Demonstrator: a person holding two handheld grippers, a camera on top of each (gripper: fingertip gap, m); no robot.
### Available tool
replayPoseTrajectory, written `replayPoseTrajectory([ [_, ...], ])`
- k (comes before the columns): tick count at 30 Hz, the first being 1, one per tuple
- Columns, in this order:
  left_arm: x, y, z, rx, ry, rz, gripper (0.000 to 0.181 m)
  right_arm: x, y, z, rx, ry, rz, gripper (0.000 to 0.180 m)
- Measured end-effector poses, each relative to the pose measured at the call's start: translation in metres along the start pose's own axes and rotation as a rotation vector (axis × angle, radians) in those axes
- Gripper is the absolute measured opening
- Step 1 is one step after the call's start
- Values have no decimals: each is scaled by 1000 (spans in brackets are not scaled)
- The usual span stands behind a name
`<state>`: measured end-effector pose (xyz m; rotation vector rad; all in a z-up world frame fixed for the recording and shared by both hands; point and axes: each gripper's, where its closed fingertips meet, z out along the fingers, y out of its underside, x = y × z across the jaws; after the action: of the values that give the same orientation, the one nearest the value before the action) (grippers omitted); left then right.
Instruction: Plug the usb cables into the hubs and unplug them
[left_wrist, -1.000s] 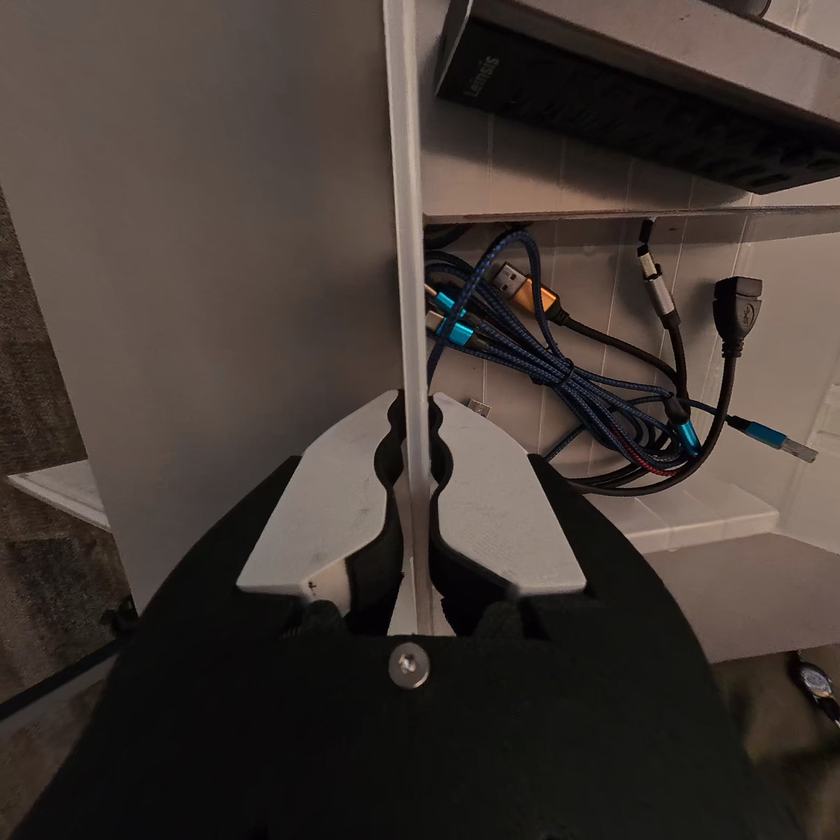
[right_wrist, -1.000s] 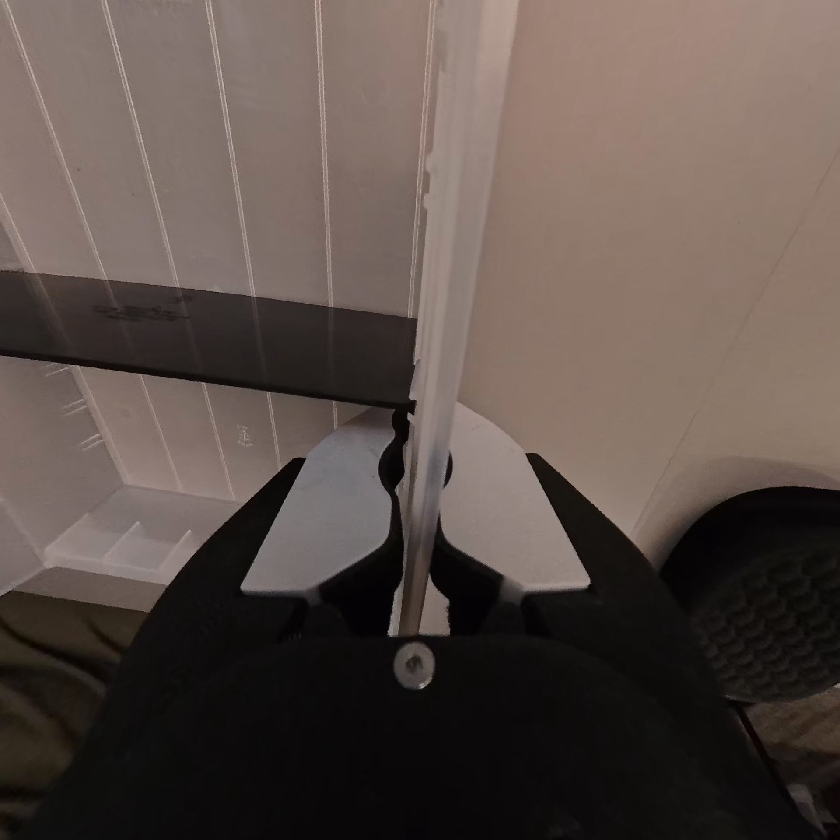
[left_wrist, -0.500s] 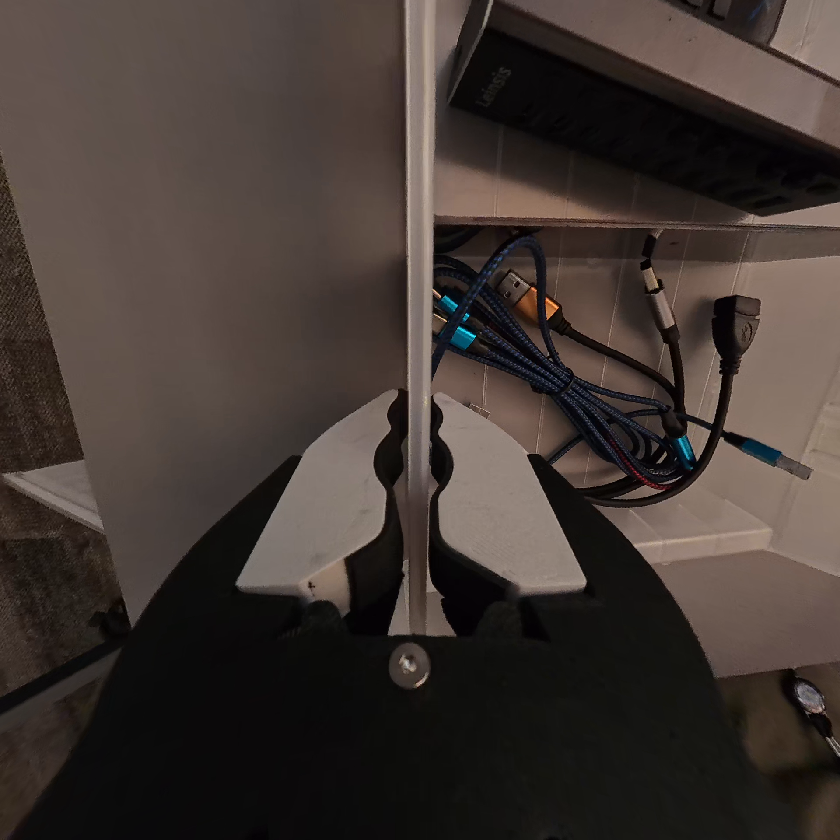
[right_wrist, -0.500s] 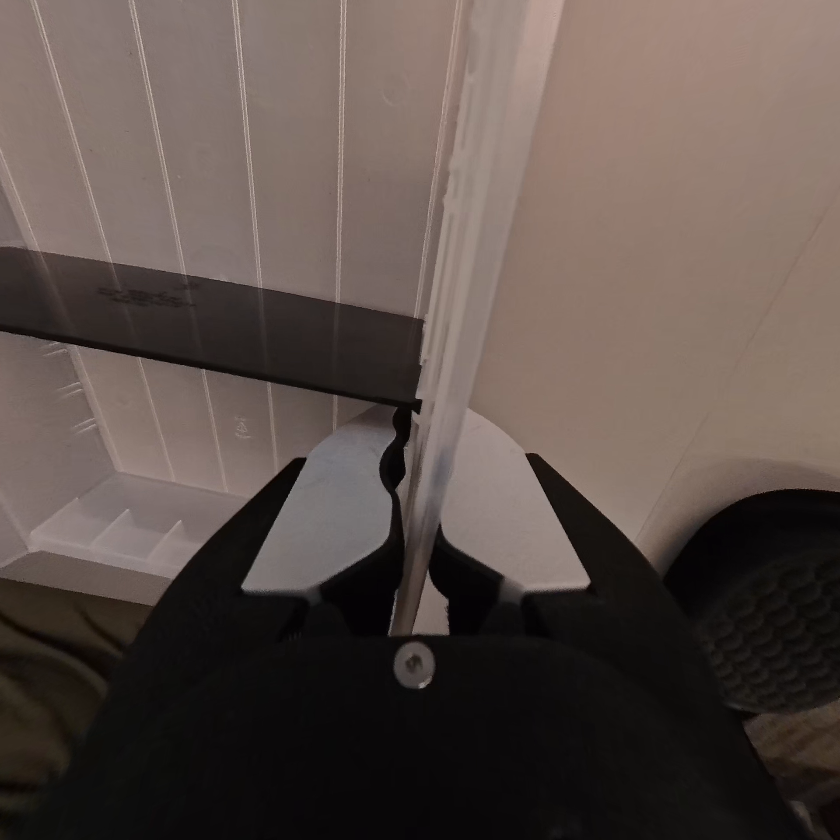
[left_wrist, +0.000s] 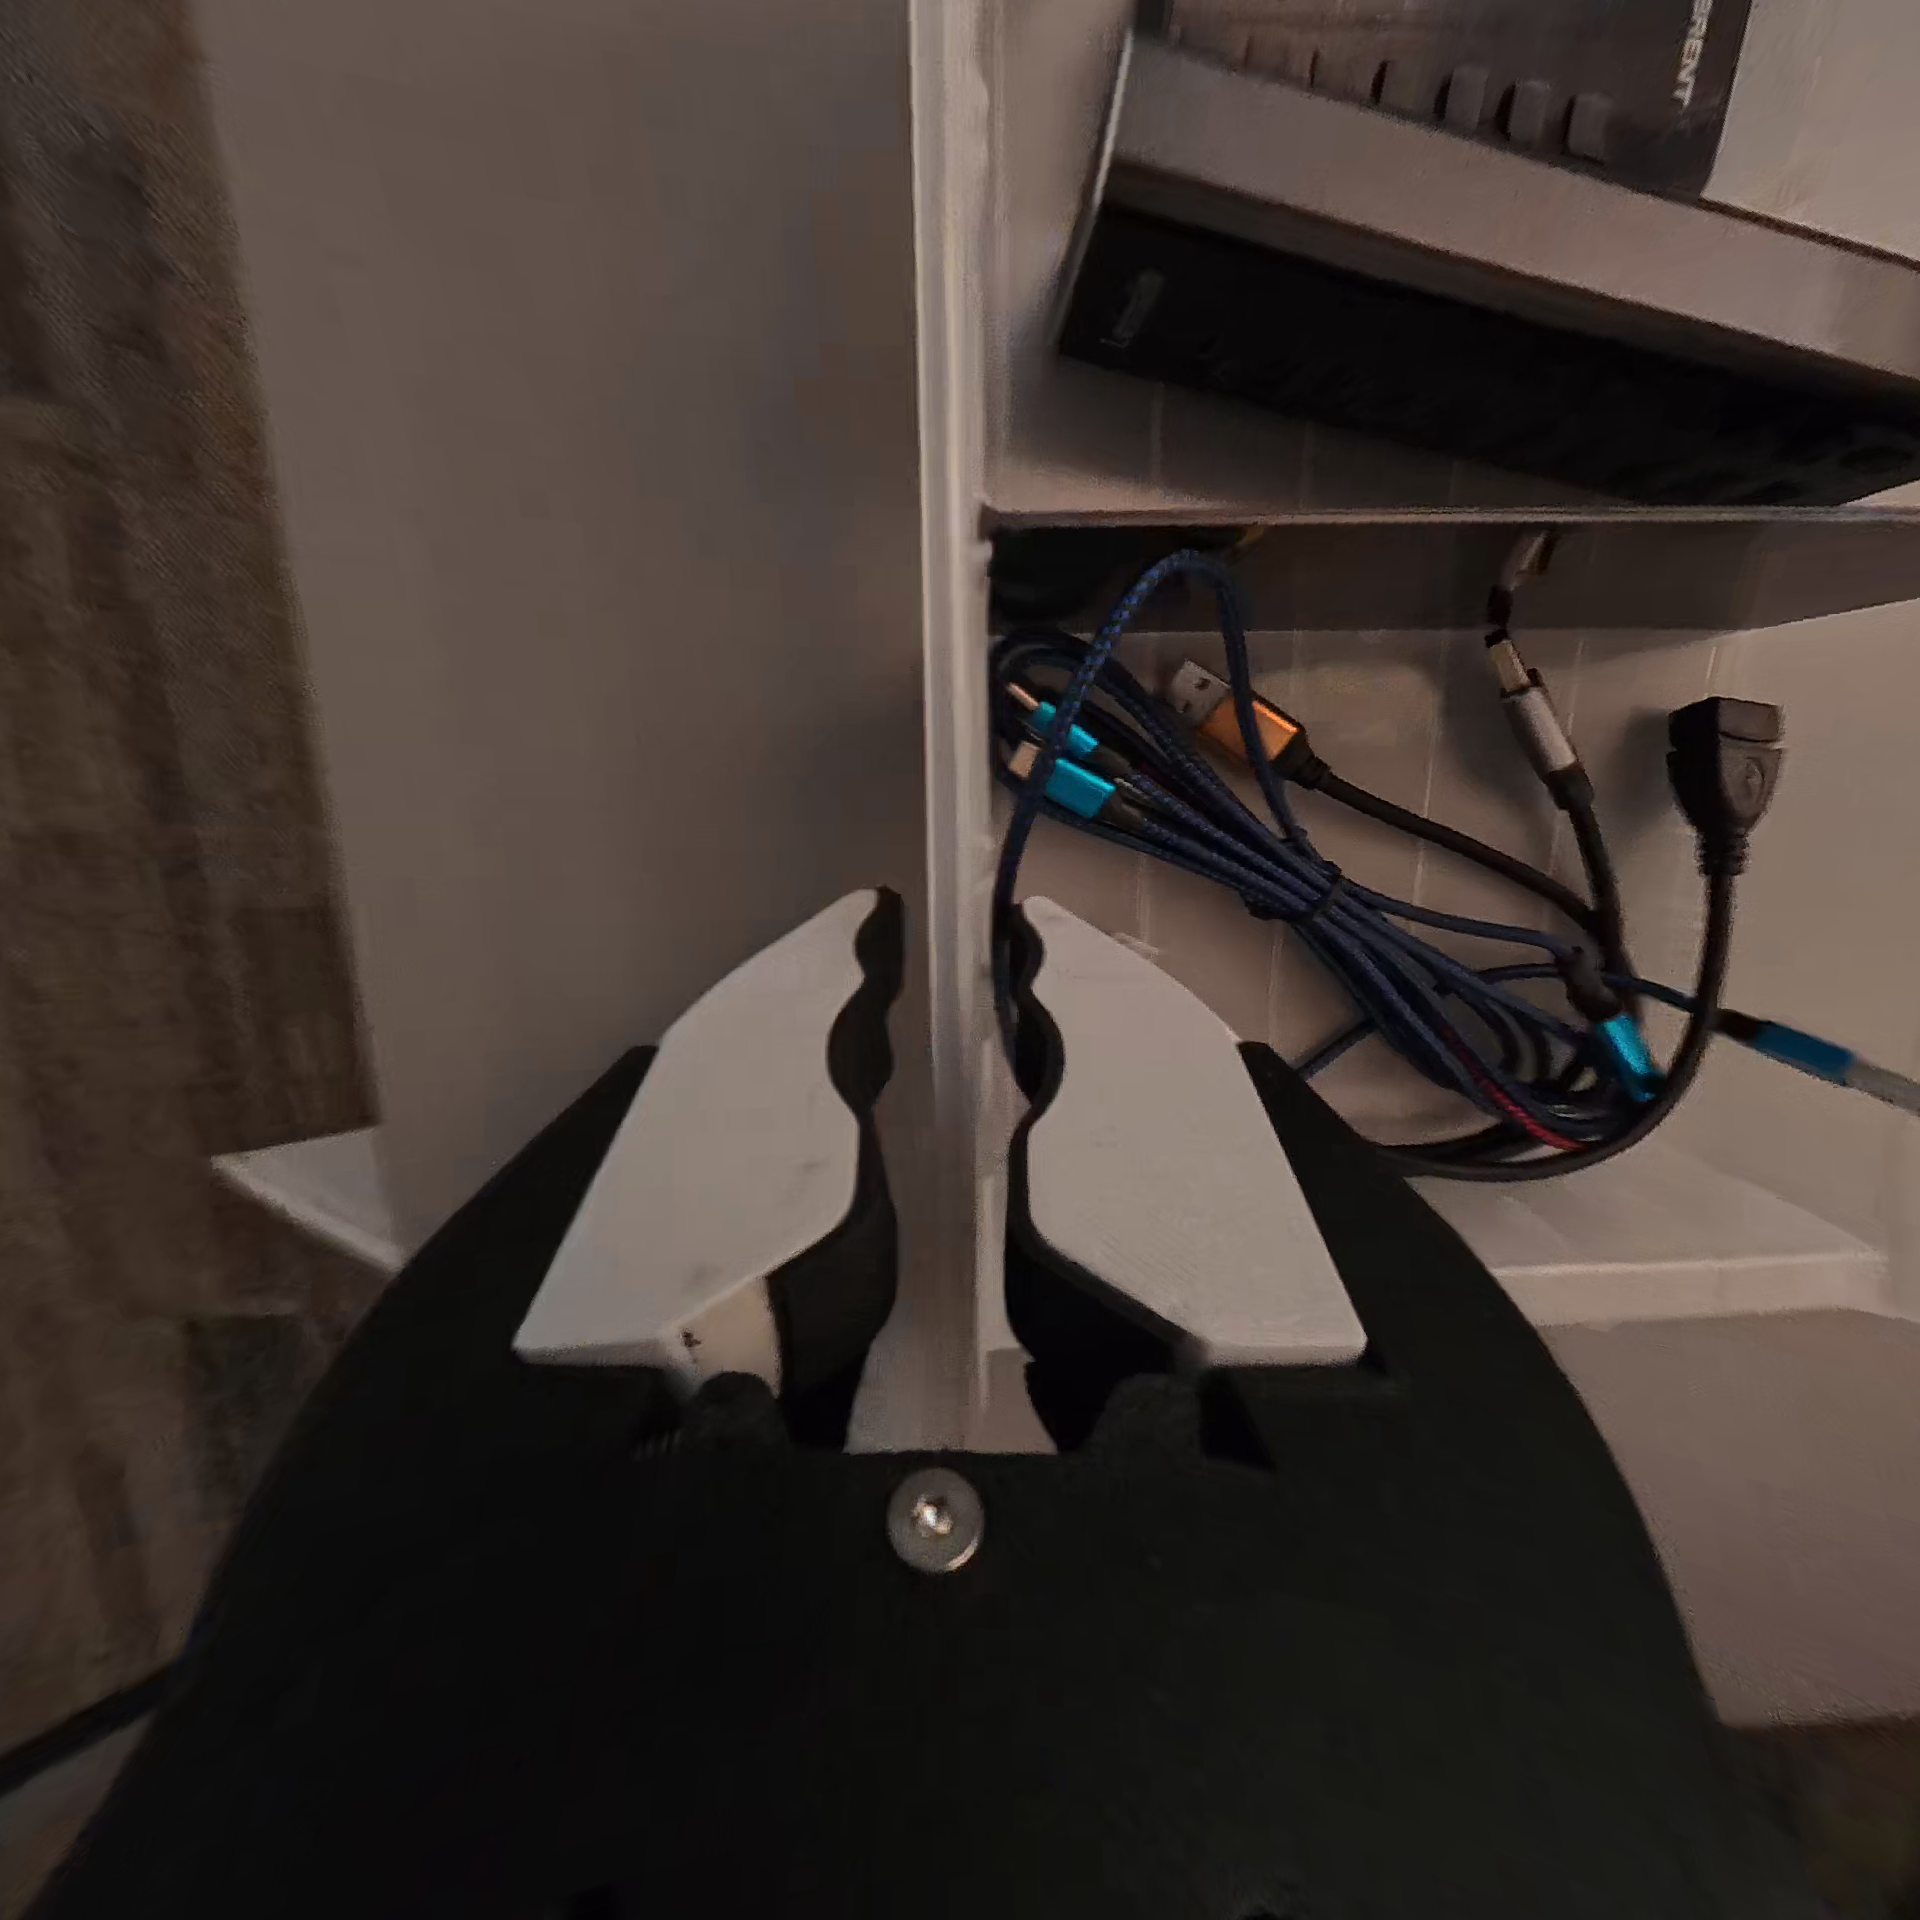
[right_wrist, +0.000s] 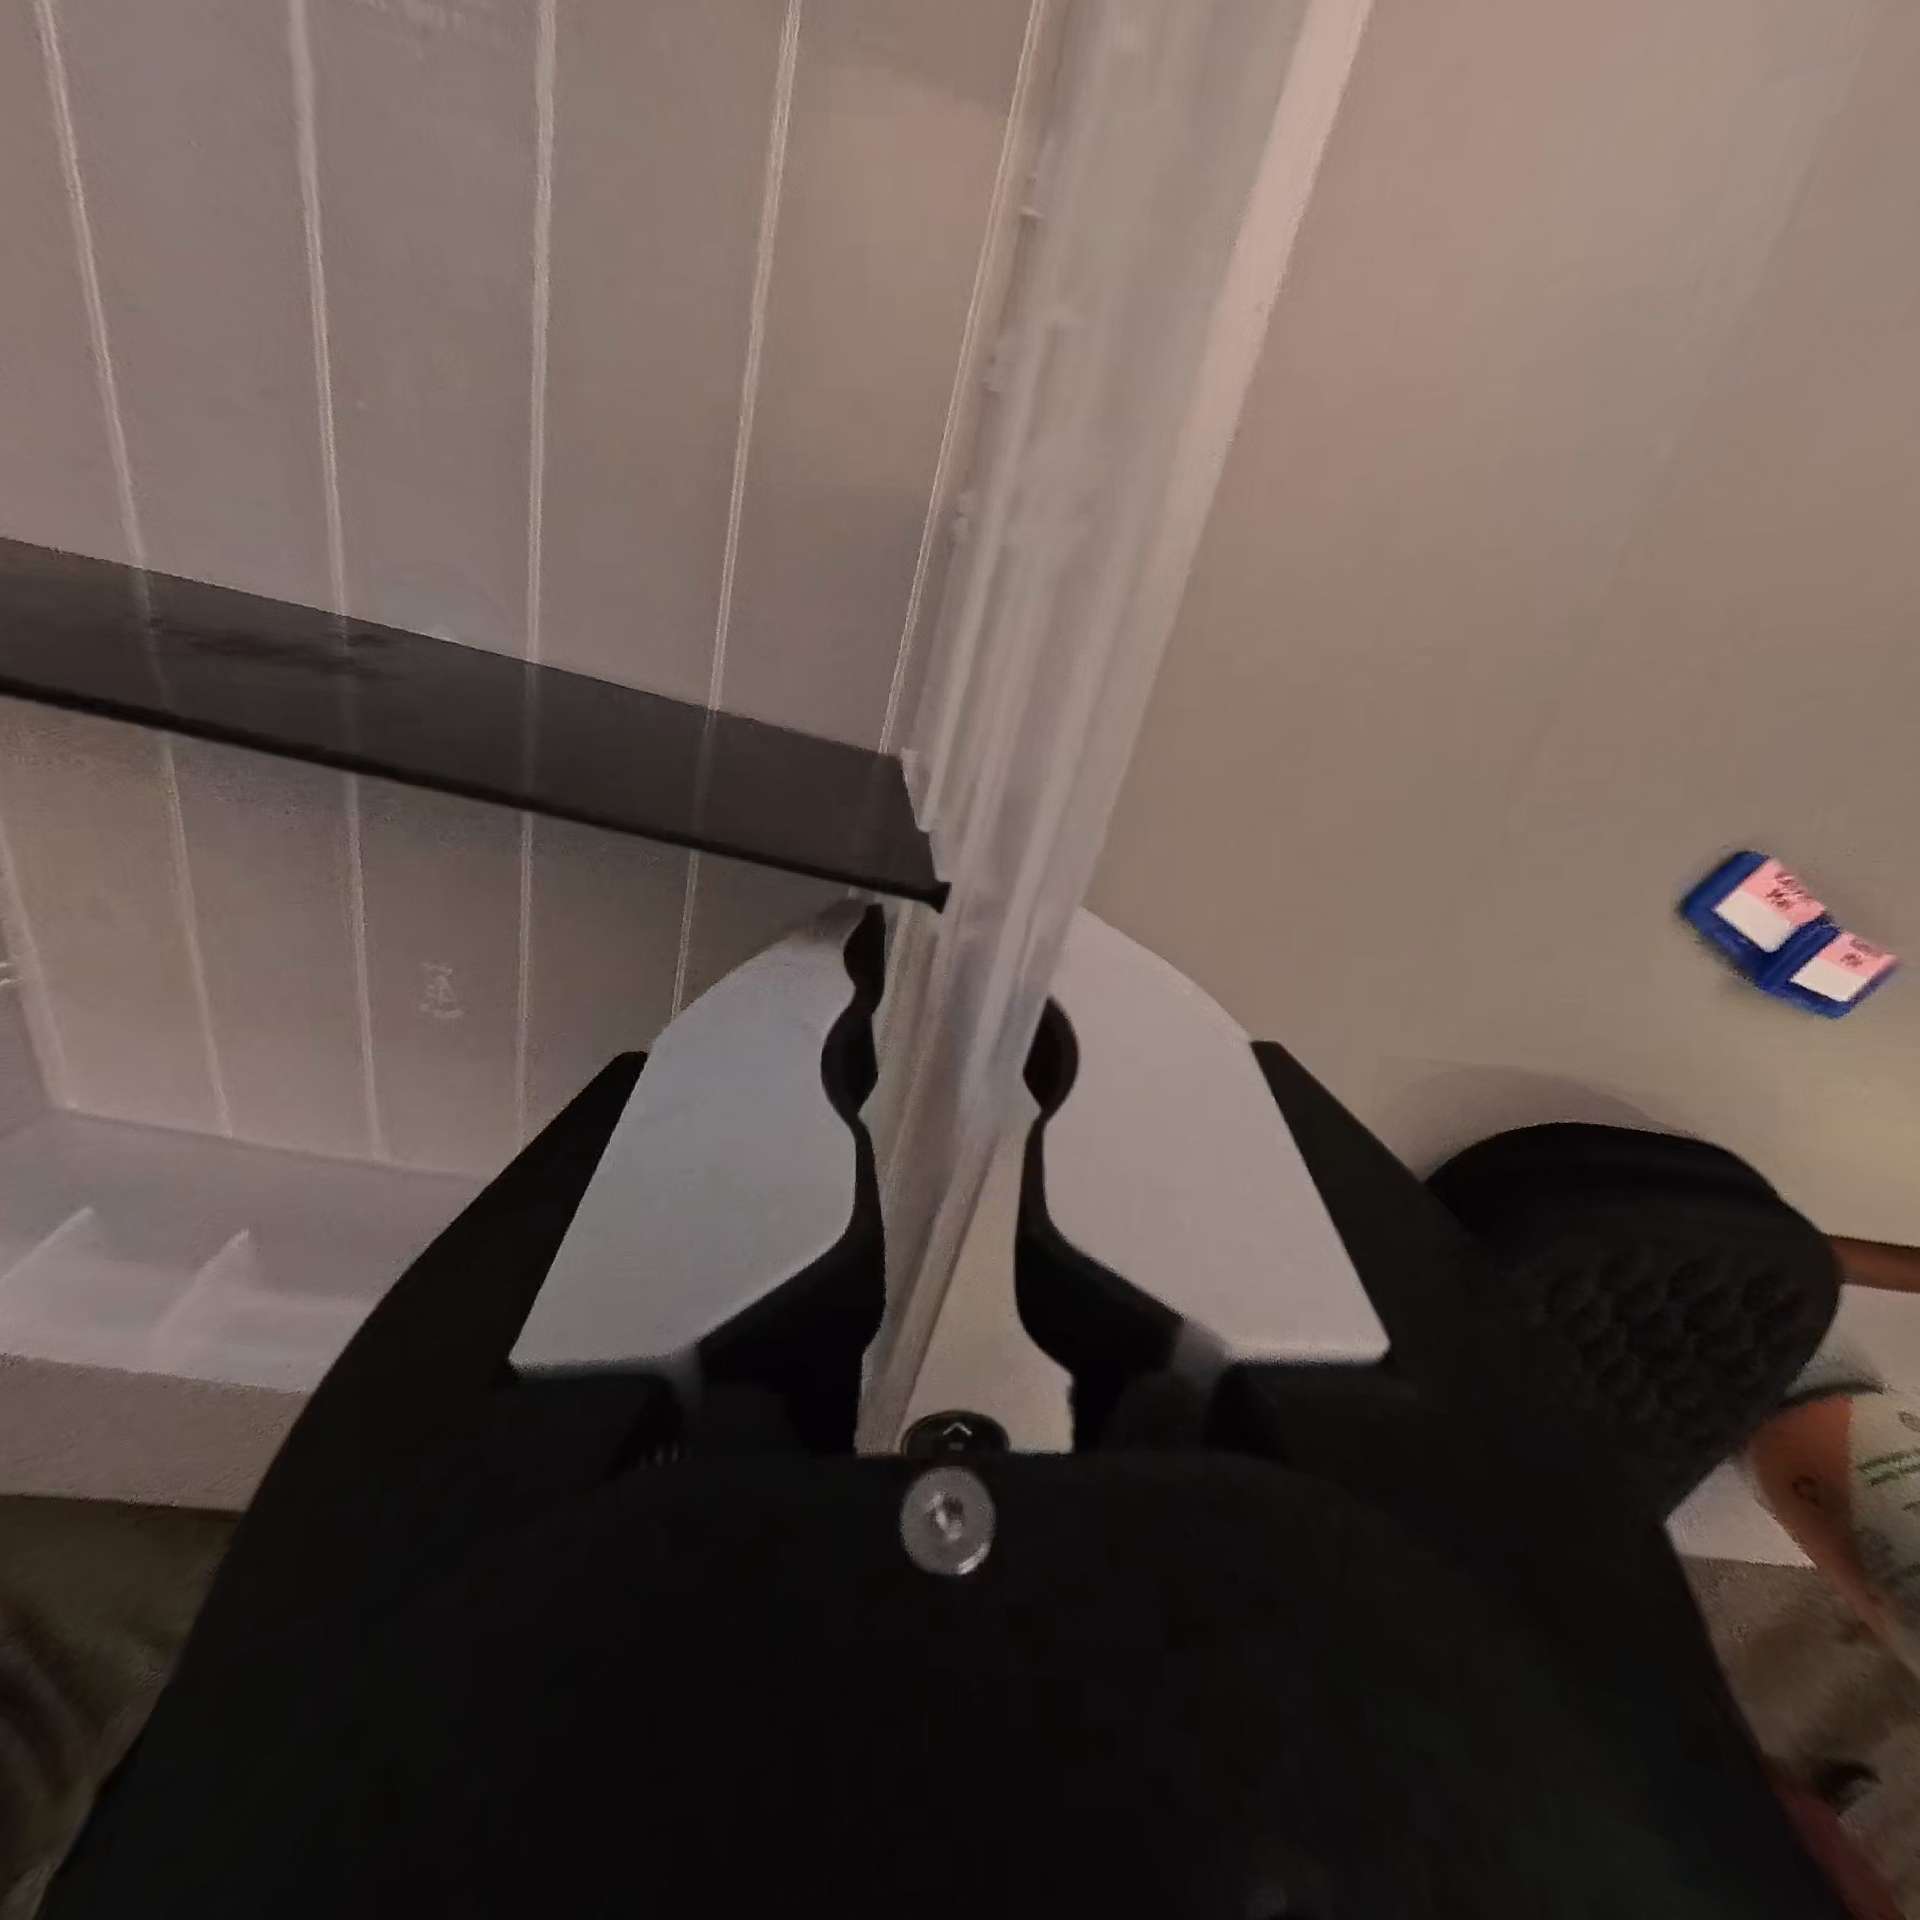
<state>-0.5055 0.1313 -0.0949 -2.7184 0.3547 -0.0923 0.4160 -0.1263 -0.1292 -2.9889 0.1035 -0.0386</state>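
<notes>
My left gripper (left_wrist: 956, 914) straddles the upright white wall (left_wrist: 951, 623) of a plastic bin, its jaws slightly apart with small gaps on both sides. Inside the bin lies a bundle of blue braided and black USB cables (left_wrist: 1299, 894), with an orange plug (left_wrist: 1247, 722) and a black socket end (left_wrist: 1725, 769). A black hub (left_wrist: 1455, 384) sits above them under a shelf. My right gripper (right_wrist: 951, 935) straddles the bin's other clear wall (right_wrist: 1091, 520), also slightly open. A long black hub (right_wrist: 468, 717) ends right beside its left fingertip.
A second dark device (left_wrist: 1455, 94) rests on the upper shelf. A brown curtain (left_wrist: 125, 623) hangs at the left. In the right wrist view a blue item with pink labels (right_wrist: 1787, 935) and a black textured round object (right_wrist: 1642, 1299) lie outside the bin. The tips of one gripper are about 95 centimetres away from the tips of the other.
Both grippers were clamped on the bin walls and have now opened a little, letting go. Both views have shifted and are blurred with motion. The blue item has come into the right view.
</notes>
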Motion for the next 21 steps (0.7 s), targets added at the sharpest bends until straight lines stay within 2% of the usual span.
replayPoseTrajectory([
  [3, 0, -20, -33, 138, -70, 141, 26, 3, -13, -29, 105, 47, -32, 33],
  [7, 38, -54, -77, 354, -1, 398, 40, -5, -35, -91, 331, 114, -97, 33],
  [9, 64, -71, -86, 441, 39, 543, 50, -26, -56, -129, 538, 88, -136, 33],
  [11, 76, -89, -77, 467, -17, 668, 54, -60, -84, -176, 840, 16, -187, 33],
  [13, 76, -104, -55, 383, -100, 773, 56, -103, -103, -224, 1171, -83, -275, 35],
  [15, 73, -112, -29, 230, -88, 836, 65, -149, -109, -257, 1408, -180, -384, 41],
  [16, 76, -112, -18, 161, -44, 863, 63, -169, -112, -263, 1452, -228, -403, 45],
  [18, 84, -115, -3, 74, 21, 944, 59, -208, -119, -260, 1419, -351, -429, 55],
  [21, 88, -115, 17, -20, 67, 1076, 56, -253, -131, -250, 1367, -454, -486, 55],
])
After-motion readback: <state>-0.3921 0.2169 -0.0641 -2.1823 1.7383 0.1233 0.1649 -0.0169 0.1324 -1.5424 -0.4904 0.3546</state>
